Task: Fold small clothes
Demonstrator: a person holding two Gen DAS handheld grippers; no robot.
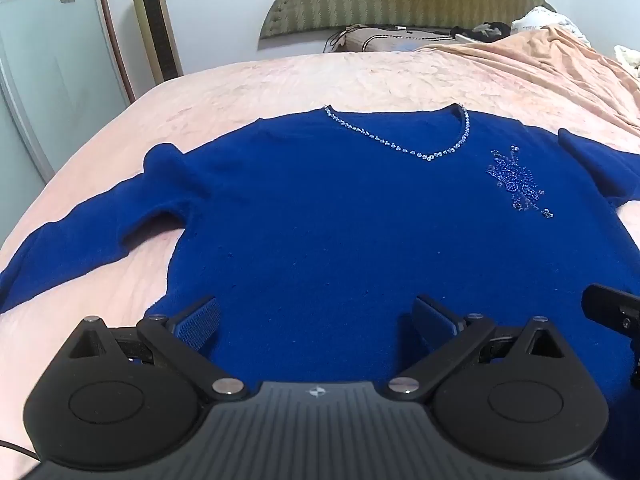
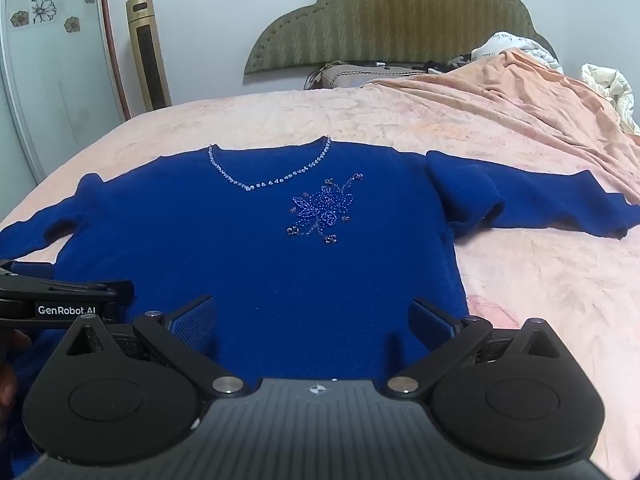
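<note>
A royal-blue sweater (image 1: 340,220) lies flat, front up, on the pink bed (image 1: 240,88). It has a beaded V-neckline (image 1: 428,156) and a beaded flower (image 2: 320,210) on the chest, and both sleeves are spread sideways. My left gripper (image 1: 316,320) is open and empty over the sweater's lower left hem. My right gripper (image 2: 312,318) is open and empty over the lower right hem of the sweater (image 2: 260,248). The left gripper's body (image 2: 60,300) shows at the left edge of the right wrist view.
A green padded headboard (image 2: 400,28) and a pillow (image 2: 344,74) are at the far end. A peach blanket (image 2: 520,100) and white bedding (image 2: 608,88) are heaped at the far right. A gold tower fan (image 2: 148,52) and a glass wardrobe door (image 2: 52,60) stand at the left.
</note>
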